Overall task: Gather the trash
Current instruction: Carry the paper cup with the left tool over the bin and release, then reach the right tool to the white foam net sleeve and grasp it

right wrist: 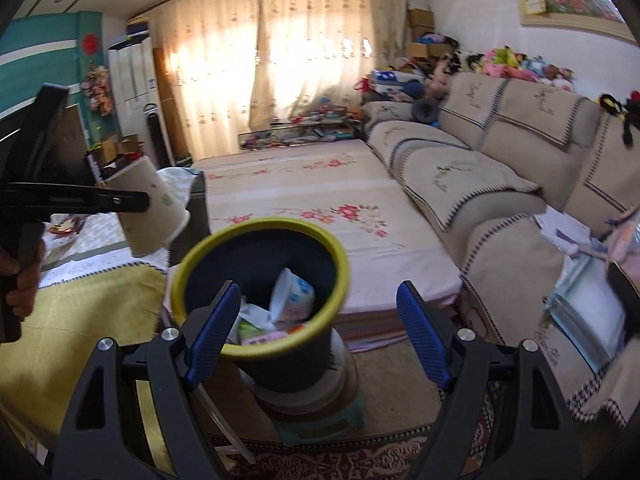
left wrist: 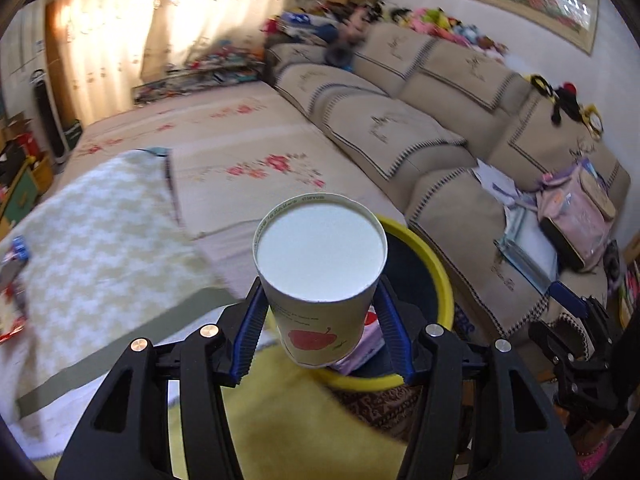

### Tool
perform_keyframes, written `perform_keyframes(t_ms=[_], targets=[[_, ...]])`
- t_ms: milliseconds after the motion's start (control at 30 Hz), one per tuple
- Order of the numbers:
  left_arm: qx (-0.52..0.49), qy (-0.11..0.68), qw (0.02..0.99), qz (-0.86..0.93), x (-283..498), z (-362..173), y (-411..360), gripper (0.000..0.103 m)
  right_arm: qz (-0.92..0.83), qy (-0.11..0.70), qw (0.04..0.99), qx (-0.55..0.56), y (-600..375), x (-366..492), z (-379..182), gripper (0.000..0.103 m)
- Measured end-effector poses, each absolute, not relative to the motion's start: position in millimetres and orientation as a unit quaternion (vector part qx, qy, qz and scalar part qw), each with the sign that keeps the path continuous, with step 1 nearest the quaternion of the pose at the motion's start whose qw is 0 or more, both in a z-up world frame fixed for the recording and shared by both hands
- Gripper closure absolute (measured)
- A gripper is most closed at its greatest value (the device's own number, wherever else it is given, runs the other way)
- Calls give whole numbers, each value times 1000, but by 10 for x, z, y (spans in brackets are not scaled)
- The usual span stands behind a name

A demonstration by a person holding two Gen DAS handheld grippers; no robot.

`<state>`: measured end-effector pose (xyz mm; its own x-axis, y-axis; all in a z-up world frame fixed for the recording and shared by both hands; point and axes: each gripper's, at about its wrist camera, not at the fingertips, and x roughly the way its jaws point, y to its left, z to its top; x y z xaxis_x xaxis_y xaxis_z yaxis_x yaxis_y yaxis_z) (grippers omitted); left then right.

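Now — left tongs clamp paper cup | right tongs wide, empty — bin beneath.

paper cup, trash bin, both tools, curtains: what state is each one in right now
paper cup: gripped, bottom toward the left wrist camera
left tool: shut on the paper cup
right tool: open, holding nothing
trash bin: upright, open-topped, trash inside
curtains: drawn shut, backlit

No legible text on paper cup.
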<state>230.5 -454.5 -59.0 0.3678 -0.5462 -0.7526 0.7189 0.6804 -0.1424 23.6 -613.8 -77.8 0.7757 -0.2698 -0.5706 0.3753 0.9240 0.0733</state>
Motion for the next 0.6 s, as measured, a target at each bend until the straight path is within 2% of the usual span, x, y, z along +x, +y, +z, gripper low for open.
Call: perform_keyframes(t_ms=[167,200,267,300,433,600], targets=[[118,422,810,-390,2409,-892,-5019,46,-190,284,934,101,-6271,122,-808,27],[116,423,809,-391,2437,-940,-5070,43,-190,283,934,102,-6281,121,-796,26],[118,422,814,-382,2475,-1005,-5096,27,-191,280,935,102,-6303,104,-779,26],[115,421,817,-378,2492,-1014,-5087,25,-191,280,935,103,-6307,105,-773,25],[87,417,823,-376,2528,-904,-4832,24,-182,282,936,105,-6293,140,-788,25],[52,376,851,-362,2346,-571,-4191,16,-148,287,941,104,-6124,333,-816,25]])
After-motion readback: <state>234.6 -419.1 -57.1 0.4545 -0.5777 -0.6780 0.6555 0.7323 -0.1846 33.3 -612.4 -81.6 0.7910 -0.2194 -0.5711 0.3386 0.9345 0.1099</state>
